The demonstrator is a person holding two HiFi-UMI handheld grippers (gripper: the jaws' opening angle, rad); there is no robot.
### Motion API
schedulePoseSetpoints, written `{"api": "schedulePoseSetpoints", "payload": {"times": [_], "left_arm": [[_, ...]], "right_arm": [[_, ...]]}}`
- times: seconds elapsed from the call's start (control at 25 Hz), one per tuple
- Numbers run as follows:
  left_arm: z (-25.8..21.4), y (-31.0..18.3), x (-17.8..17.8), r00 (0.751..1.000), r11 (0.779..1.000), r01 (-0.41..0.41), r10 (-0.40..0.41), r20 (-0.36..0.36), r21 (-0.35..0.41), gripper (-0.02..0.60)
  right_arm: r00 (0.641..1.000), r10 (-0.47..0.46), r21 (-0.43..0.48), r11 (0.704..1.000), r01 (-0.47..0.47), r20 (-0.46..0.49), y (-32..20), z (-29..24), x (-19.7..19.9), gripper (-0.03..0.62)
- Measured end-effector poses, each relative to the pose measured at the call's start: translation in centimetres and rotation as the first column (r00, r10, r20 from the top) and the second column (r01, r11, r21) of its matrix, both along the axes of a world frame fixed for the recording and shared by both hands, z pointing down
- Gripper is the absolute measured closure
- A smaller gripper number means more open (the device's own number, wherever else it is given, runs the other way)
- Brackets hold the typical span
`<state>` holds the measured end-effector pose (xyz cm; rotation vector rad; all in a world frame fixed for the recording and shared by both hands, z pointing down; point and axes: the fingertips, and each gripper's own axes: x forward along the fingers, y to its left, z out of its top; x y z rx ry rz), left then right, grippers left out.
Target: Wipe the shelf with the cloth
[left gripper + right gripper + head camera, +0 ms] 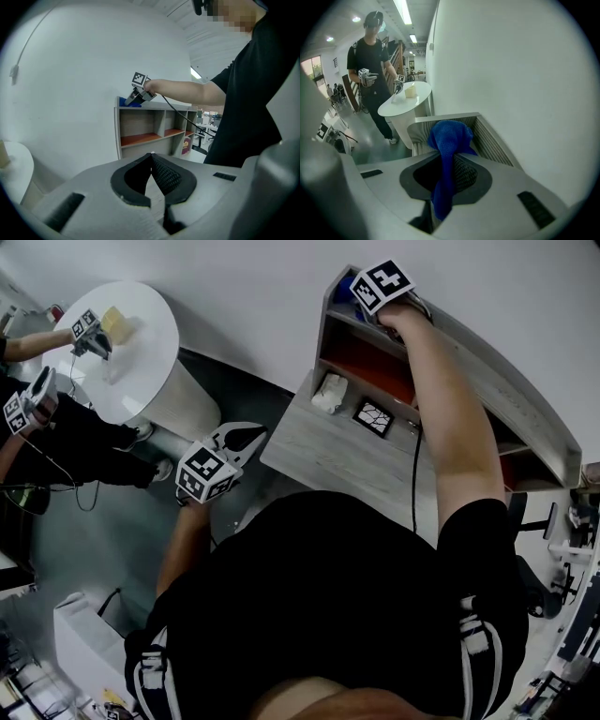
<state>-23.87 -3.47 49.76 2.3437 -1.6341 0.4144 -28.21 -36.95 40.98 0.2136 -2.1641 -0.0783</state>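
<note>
Gripping with both jaws closed on it, the right gripper (449,161) is pinching a deep blue, nubby-textured cloth (447,136) between its dark ridged pads. One narrow strip of the cloth is hanging down through the jaws towards the camera. The rest is bunching into a rounded, crumpled wad just beyond the jaw tips. That wad is pressing down on the top board of the pale grey wooden shelf unit with orange-red inner boards (492,376), close to the board's left end and right beside the white wall (511,61). In the head view the person's right arm is reaching out over the shelf unit, and only a sliver of blue is showing beneath the marker cube. The left gripper (151,157) is hanging well apart from the shelf, lower and to the left, with its jaws meeting at the tips and nothing between them. Past the end of the shelf, a second person in dark clothes (370,56) is standing at a round white table (155,343) and holding two grippers over a pale yellow block (117,322).
</note>
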Motion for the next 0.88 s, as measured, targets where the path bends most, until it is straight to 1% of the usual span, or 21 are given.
{"api": "schedulePoseSetpoints", "payload": {"times": [0.44,0.68,0.8,0.88], "left_arm": [[-0.2,-0.1,0.1,1.0,1.0,-0.01,0.01,0.007,-0.001,0.566],[-0.2,-0.2,0.5,0.999,0.999,-0.03,0.031,0.013,-0.01,0.565],[-0.3,-0.5,0.5,0.999,0.999,-0.039,0.039,0.017,-0.009,0.565],[-0.4,-0.8,0.6,0.999,0.999,-0.05,0.05,0.017,-0.006,0.565]], "right_arm": [[0.999,0.008,-0.008,1.0,-0.008,0.04,-0.2,-0.1,0.4,0.543],[0.999,-0.003,0.047,0.999,0.001,0.052,-0.2,-0.9,1.1,0.545],[0.996,-0.006,0.07,0.998,0.0,0.086,-0.1,-1.8,1.7,0.544],[0.993,-0.008,0.064,0.998,0.0,0.119,0.1,-2.5,2.3,0.545]]}}
